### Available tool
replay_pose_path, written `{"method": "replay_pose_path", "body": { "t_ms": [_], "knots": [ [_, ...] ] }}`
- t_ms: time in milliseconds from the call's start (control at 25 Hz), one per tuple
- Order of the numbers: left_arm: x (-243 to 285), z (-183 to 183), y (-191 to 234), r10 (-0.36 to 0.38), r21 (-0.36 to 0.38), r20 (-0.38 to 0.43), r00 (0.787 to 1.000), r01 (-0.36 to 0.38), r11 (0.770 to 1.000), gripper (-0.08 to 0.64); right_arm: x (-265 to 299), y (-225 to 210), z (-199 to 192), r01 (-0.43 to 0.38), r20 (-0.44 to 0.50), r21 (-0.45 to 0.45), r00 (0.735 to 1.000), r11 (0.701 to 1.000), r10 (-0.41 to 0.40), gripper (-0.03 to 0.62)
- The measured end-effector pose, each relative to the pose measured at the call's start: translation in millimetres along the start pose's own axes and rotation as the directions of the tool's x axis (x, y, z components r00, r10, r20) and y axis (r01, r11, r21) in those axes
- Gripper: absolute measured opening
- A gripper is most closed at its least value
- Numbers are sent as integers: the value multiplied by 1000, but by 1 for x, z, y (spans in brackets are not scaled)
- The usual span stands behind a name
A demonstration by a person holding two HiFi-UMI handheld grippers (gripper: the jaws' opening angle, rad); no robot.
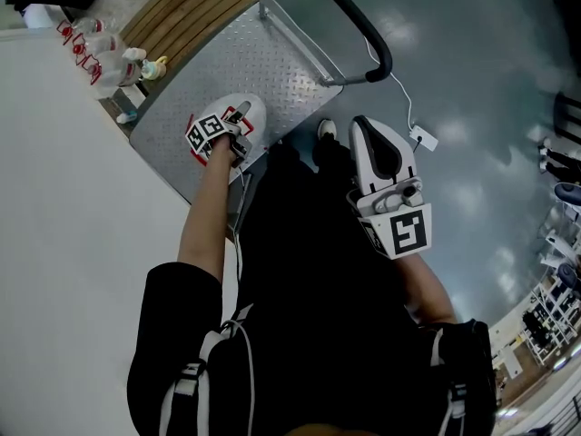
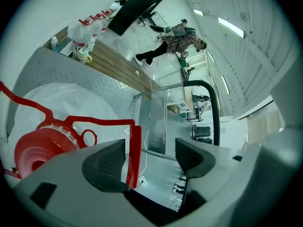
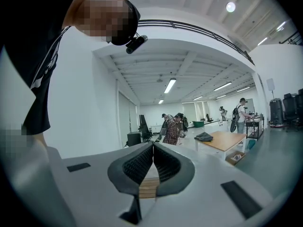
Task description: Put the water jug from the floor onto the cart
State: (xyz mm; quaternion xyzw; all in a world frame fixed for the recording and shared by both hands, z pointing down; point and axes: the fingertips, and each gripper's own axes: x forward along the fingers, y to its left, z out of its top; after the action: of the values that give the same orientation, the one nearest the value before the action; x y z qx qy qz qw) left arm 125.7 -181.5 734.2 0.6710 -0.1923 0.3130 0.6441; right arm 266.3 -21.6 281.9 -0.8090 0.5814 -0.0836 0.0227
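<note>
The diamond-plate cart (image 1: 272, 53) is filling the top of the head view, black push bar curving over it, and the water jug (image 2: 71, 98) is sitting on that deck, close to the near edge, so it looks like the lift is done. The jug is a big clear-plastic dome with smooth, rounded walls; I'm judging it heavy if full and slippery on the sides, and its water level isn't showing. The left gripper (image 2: 150, 155) is hovering right over it with fingers spread wide, and the red carry handle (image 2: 135, 150) is standing between them, just beside the left pad but not squeezed. That thin, stiff strap is looking like the one sensible place to take hold, up near the red cap (image 2: 40, 148). The right gripper (image 3: 153, 162) is hanging out at the person's side, pads pressed together on nothing. Now the blind spots: the jug's base is hiding under the left gripper, so whether it's sitting fully inside the deck edge I can't say, and the cart's wheels are out of frame.
</note>
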Motion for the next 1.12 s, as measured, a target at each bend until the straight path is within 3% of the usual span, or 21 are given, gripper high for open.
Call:
{"method": "replay_pose_path", "body": {
  "t_ms": [440,640,880,1000,1040,1120],
  "knots": [
    [-31,4,-2,21,109,90,996,-31,994,331,2,-2,-7,-54,-6,15,999,998,54,18],
    [-67,-8,-28,-104,147,166,981,80,986,329,5,12,-2,-130,14,11,991,991,130,18],
    [-121,-25,-68,-229,246,280,932,161,956,313,16,28,5,-232,30,1,972,973,232,18],
    [-149,-33,-103,-315,311,338,887,211,927,192,20,33,6,-287,27,-2,958,958,287,18],
    [-160,-34,-113,-318,341,379,869,188,921,150,22,35,6,-309,26,-5,951,951,309,18],
    [-187,-31,-126,-277,405,489,827,67,912,43,28,43,8,-352,27,-10,936,936,352,18]
  ]
}}
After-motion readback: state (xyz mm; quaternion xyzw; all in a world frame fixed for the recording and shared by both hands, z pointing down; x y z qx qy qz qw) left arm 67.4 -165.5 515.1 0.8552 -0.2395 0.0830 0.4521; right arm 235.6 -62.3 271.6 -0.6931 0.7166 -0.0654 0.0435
